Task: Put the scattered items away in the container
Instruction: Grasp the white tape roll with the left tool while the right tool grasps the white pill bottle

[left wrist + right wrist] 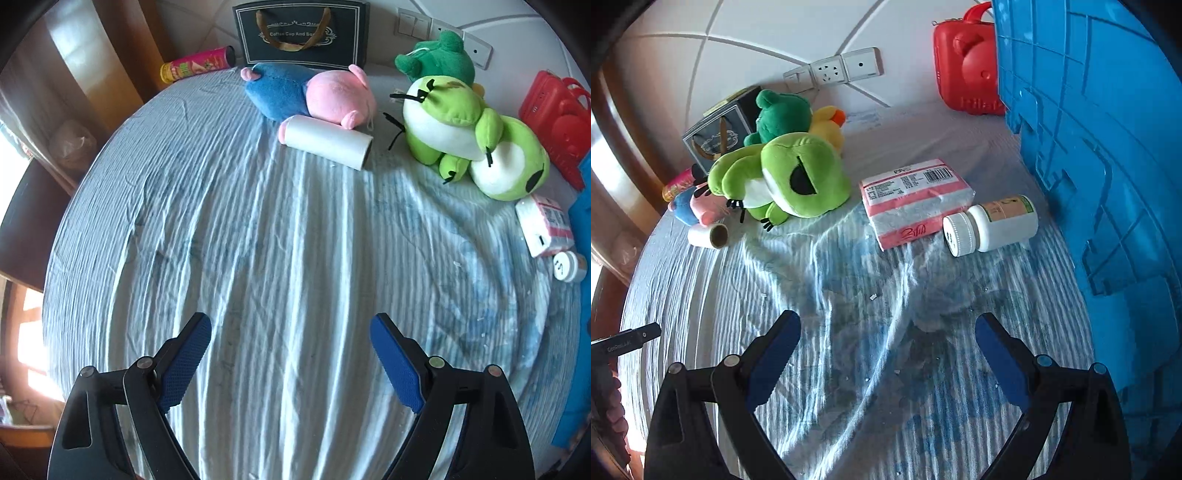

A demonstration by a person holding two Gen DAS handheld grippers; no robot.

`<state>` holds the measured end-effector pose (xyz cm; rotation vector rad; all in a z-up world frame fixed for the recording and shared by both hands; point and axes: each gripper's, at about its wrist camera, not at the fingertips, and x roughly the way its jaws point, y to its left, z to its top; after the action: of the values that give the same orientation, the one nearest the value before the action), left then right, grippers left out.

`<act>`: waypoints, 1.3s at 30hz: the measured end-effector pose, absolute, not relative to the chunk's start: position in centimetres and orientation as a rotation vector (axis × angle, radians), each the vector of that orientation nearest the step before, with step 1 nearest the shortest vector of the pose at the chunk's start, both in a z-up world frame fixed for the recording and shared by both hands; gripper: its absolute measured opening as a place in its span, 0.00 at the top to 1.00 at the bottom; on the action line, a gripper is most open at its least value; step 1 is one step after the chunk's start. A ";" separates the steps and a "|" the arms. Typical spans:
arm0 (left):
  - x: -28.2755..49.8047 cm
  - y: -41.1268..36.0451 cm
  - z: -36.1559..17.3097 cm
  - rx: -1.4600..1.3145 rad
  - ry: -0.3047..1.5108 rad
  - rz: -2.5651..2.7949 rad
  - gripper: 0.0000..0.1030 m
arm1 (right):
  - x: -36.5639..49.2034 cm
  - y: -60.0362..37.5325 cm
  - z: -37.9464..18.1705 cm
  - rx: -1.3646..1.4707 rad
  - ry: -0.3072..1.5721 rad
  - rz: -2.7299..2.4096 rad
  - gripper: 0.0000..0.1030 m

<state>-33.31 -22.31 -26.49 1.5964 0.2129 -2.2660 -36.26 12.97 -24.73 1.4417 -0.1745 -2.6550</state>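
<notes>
Bedroom: striped bedsheet (280, 236), plush toys (783, 177).

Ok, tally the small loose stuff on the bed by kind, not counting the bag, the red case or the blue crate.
Soft toys: 5: pig, dark green frog, yellow duck, and what looks like 2 tangled light green frogs
Paper roll: 1
Tissue pack: 1
Pill bottle: 1
Chip can: 1
Total: 9

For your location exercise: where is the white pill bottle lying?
Right wrist view, right of centre: the white pill bottle lies on its side between the pink tissue pack and the blue crate.
</notes>
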 end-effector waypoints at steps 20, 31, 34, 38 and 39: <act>-51.8 -26.8 -30.3 1.495 0.487 -2.172 0.14 | -46.5 16.1 -28.8 1.550 -0.326 -3.015 0.06; -53.7 -24.8 -34.4 1.603 0.391 -2.212 0.32 | -49.0 18.9 -31.3 1.572 -0.434 -2.971 0.09; -52.3 -24.6 -34.3 1.636 0.326 -2.260 0.39 | -48.8 18.9 -31.4 1.606 -0.431 -2.923 0.33; -49.8 -24.6 -34.1 1.659 0.219 -2.304 0.47 | -48.4 18.7 -32.6 1.688 -0.392 -2.868 0.55; -49.1 -24.6 -34.1 1.663 0.193 -2.308 0.49 | -48.3 18.7 -32.8 1.698 -0.387 -2.859 0.55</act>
<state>-49.14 -24.62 -34.08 1.6628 0.1935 -2.3077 -48.29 18.66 -32.78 1.6980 -0.3874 -2.8595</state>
